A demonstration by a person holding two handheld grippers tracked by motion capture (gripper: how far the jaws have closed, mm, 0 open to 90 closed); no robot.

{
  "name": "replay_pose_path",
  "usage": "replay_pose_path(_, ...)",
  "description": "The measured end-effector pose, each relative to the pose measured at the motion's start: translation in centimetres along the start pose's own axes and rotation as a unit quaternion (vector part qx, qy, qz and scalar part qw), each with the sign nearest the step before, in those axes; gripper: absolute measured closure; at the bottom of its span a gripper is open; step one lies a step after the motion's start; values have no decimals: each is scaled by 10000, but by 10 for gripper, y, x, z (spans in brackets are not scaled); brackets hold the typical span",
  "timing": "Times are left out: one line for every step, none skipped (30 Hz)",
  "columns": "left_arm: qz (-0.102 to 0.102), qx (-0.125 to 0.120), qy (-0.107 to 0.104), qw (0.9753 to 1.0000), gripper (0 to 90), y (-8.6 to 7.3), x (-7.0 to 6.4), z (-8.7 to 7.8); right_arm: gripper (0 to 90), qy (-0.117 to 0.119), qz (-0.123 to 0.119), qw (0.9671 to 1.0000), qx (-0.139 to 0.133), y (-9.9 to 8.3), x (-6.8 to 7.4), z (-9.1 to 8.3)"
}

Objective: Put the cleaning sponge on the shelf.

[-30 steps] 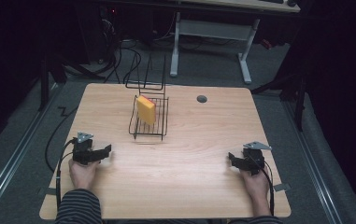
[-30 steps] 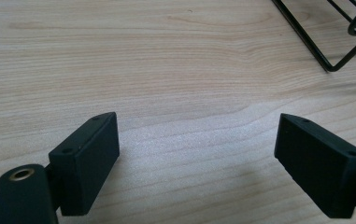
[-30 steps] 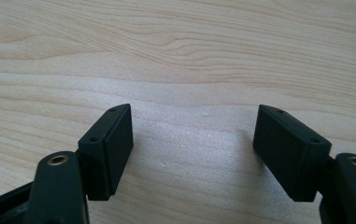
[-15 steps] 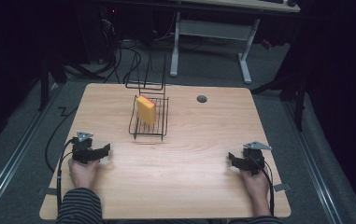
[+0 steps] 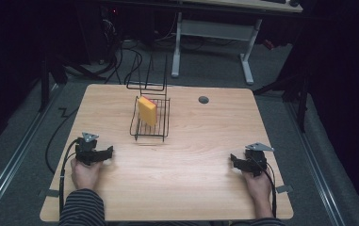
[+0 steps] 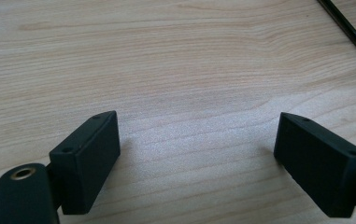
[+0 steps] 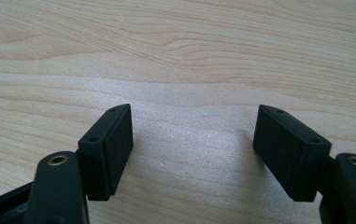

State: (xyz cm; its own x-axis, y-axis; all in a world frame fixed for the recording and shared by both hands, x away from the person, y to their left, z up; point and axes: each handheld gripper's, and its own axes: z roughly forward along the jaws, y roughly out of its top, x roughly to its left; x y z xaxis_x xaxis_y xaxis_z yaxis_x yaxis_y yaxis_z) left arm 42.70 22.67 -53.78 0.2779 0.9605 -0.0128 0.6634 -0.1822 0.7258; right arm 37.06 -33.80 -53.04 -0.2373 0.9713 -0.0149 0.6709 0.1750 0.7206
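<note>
Both jaws spread and empty, the left hand-held gripper [image 5: 105, 153] and right hand-held gripper [image 5: 234, 162] rest on the worktop [image 5: 191, 183]; the yellow sponge [image 5: 147, 110] stands in the wire rack [image 5: 150, 123] ahead of the left one, so approach between the wires.

Each gripper is built of black parts. The left gripper [image 5: 105, 153] and the right gripper [image 5: 234, 161] are each topped by a grey three-cornered plate, and a black cable is trailed from each. Two small holes are seen in each blocky jaw, with a brass-ringed hole behind. A dark striped sleeve [image 5: 80, 209] is worn on the left arm.
</note>
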Motion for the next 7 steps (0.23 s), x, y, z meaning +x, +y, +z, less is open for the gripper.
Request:
replay_pose_path(-1, -2, -4, 10000, 151, 0, 0, 0, 290, 2, -9, 10000, -6, 0, 0, 0)
replay_pose_path(1, 1, -7, 10000, 151, 0, 0, 0, 290, 2, 2, 10000, 1, 0, 0, 0)
replay_pose_path(0, -1, -4, 10000, 151, 0, 0, 0, 290, 5, -11, 10000, -6, 0, 0, 0)
replay_pose_path(2, 2, -8, 10000, 151, 0, 0, 0, 290, 11, 10, 10000, -13, 0, 0, 0)
replay_pose_path(2, 2, -8, 10000, 151, 0, 0, 0, 290, 14, 11, 10000, -19, 0, 0, 0)
replay_pose_path(3, 2, -8, 10000, 151, 0, 0, 0, 290, 16, 9, 10000, -20, 0, 0, 0)
replay_pose_path(1, 2, -8, 10000, 151, 0, 0, 0, 289, 14, 21, 10000, -12, 0, 0, 0)
